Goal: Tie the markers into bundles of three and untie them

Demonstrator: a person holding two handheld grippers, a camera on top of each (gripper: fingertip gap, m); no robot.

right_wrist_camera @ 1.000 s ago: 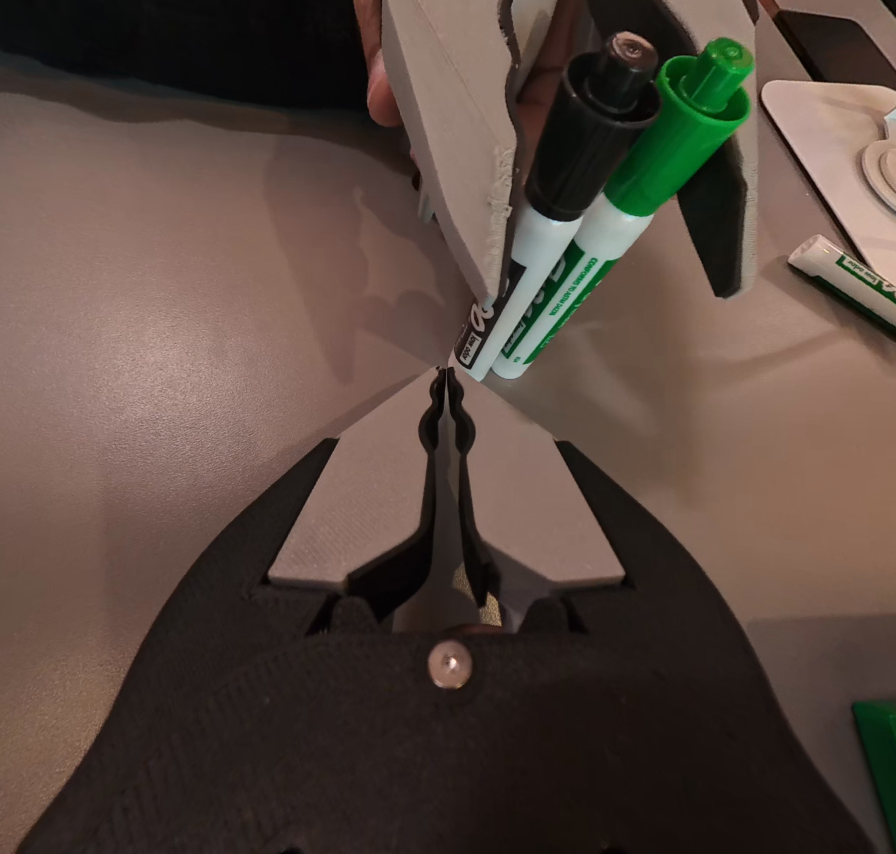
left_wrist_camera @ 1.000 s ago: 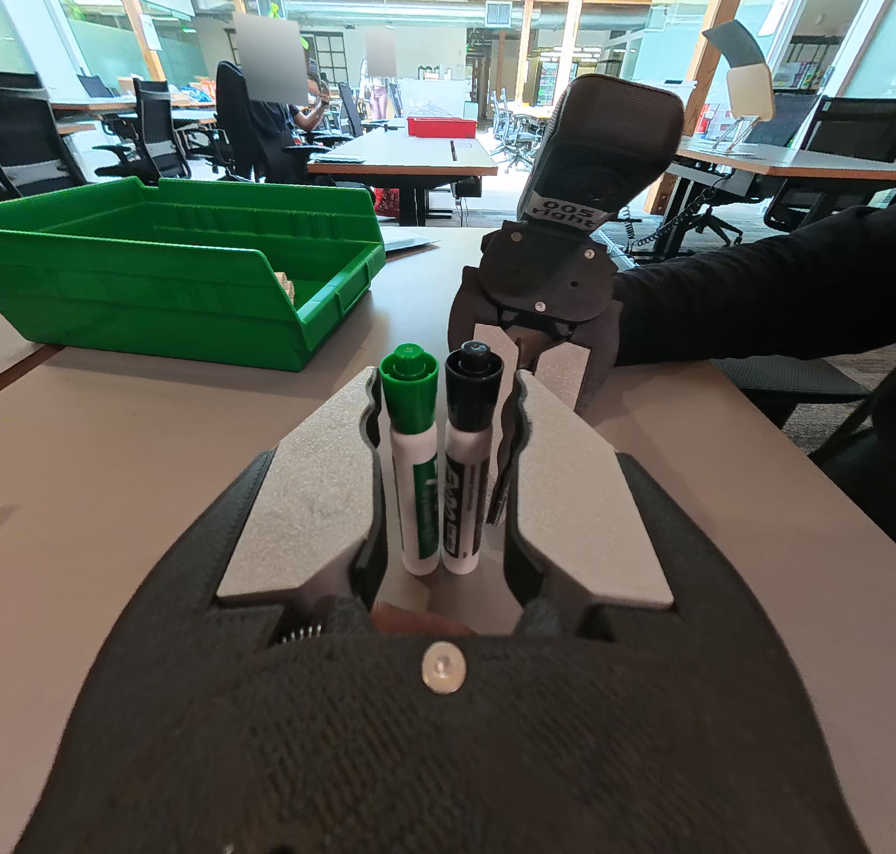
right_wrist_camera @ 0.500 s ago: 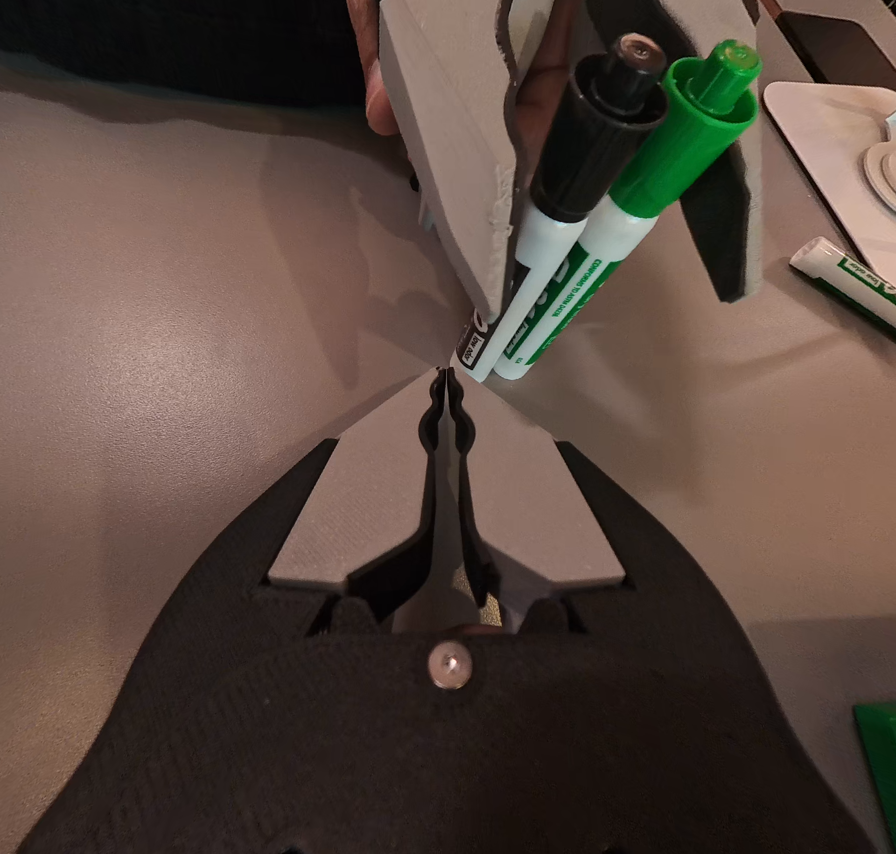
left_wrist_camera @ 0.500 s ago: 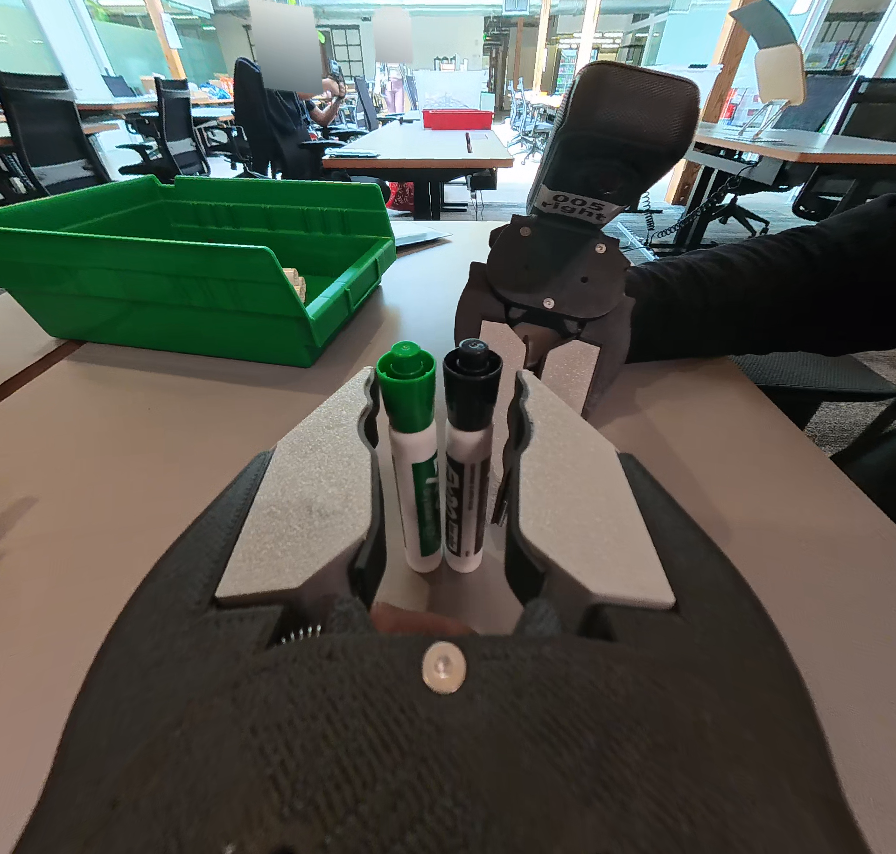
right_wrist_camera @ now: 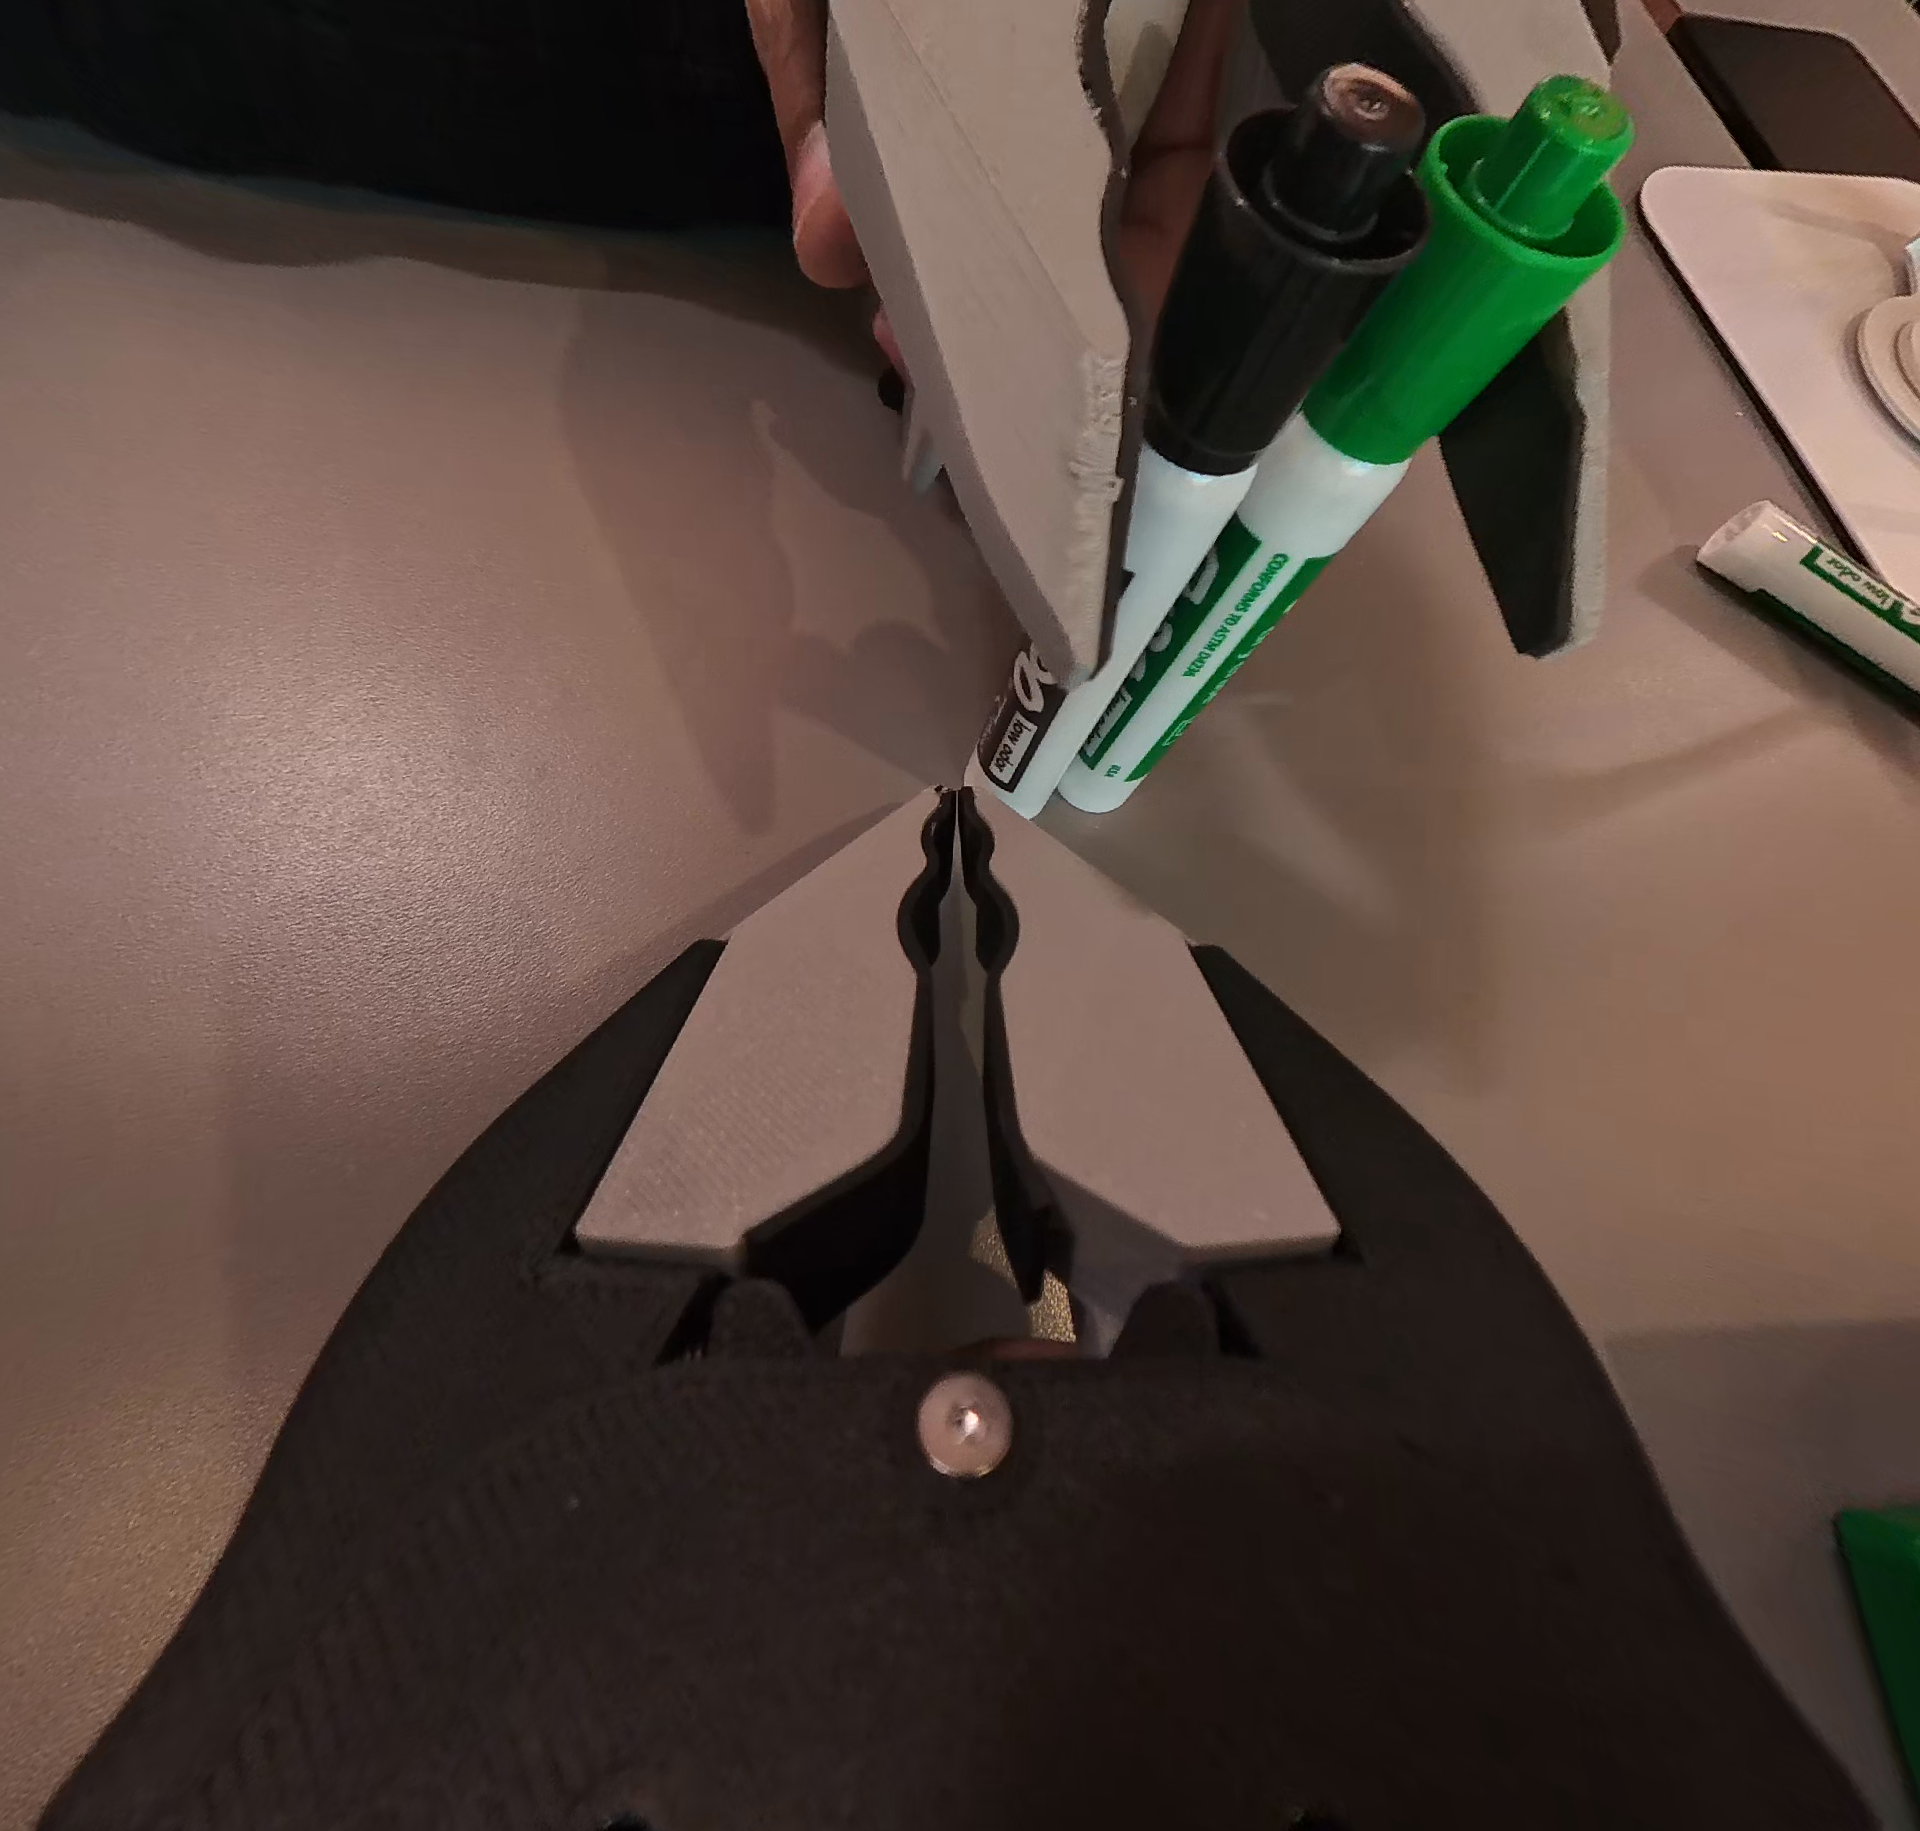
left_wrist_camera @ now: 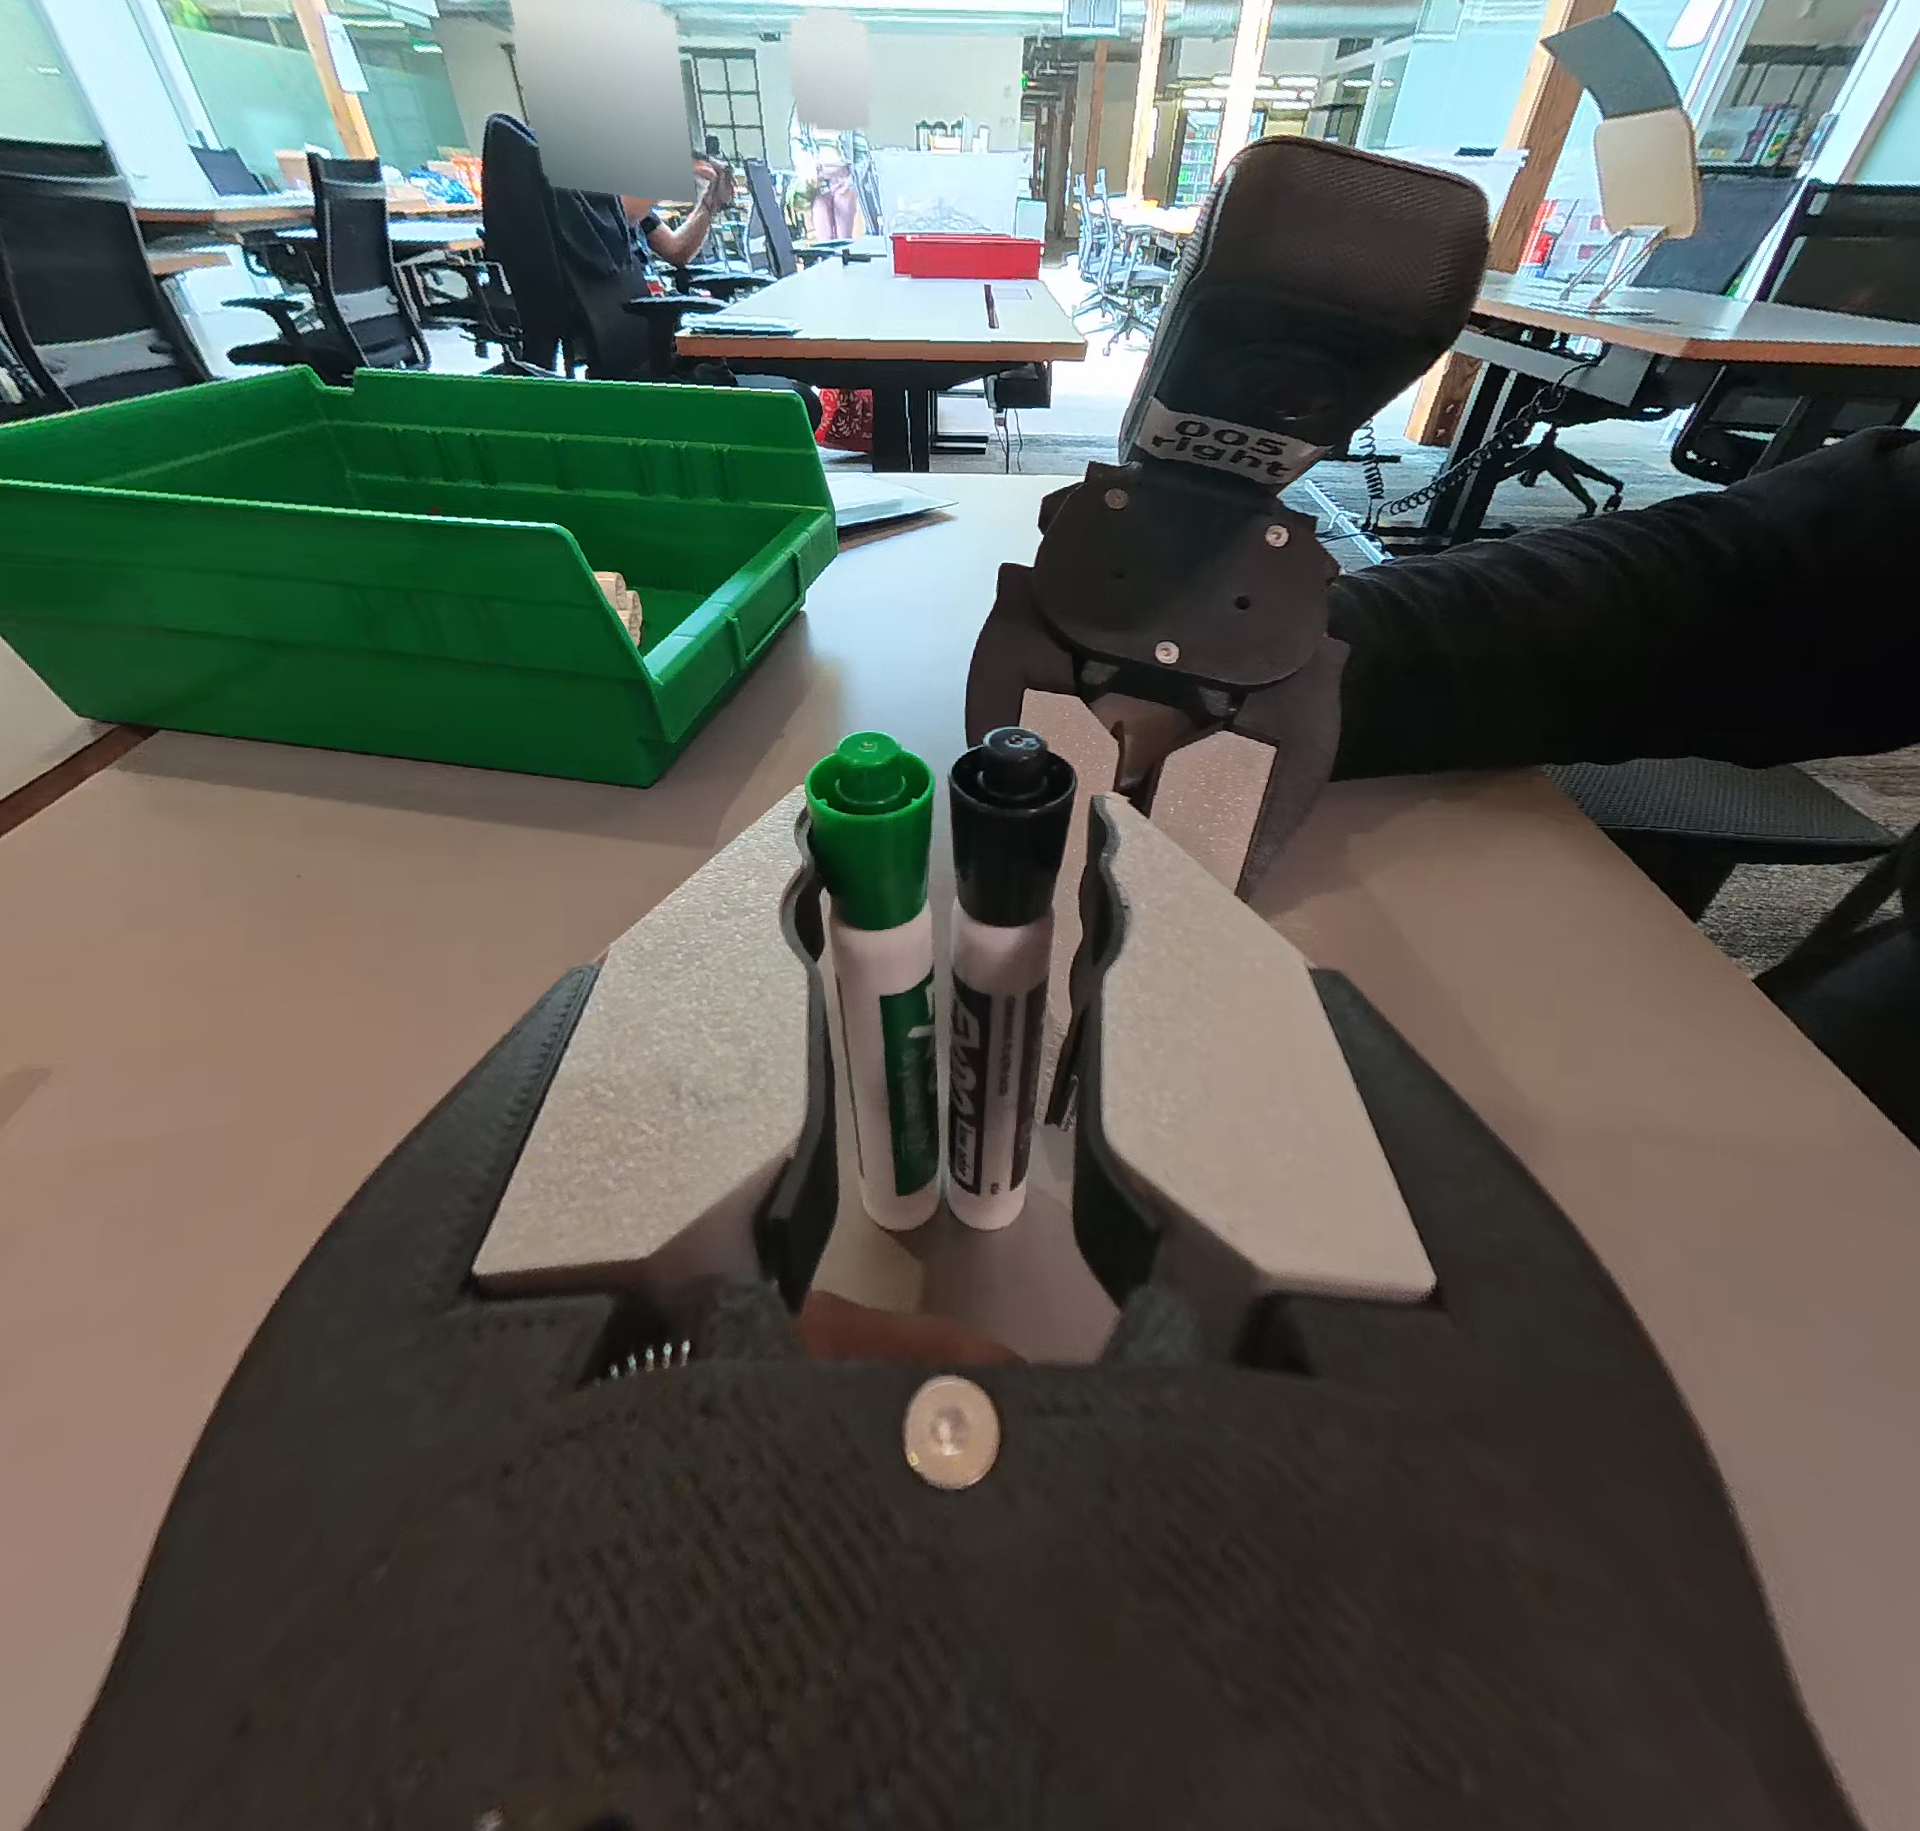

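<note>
The left gripper (left_wrist_camera: 940,851) stands two markers upright between its jaws, green marker (left_wrist_camera: 878,960) against the left pad and black marker (left_wrist_camera: 1003,971) beside it with a gap to the right pad, likely leaving room for a third. The right gripper (right_wrist_camera: 954,805), jaws closed and empty, sits just beside their bases. A spare marker (right_wrist_camera: 1808,592) lies on the surface (right_wrist_camera: 416,638), well right of those jaws.
</note>
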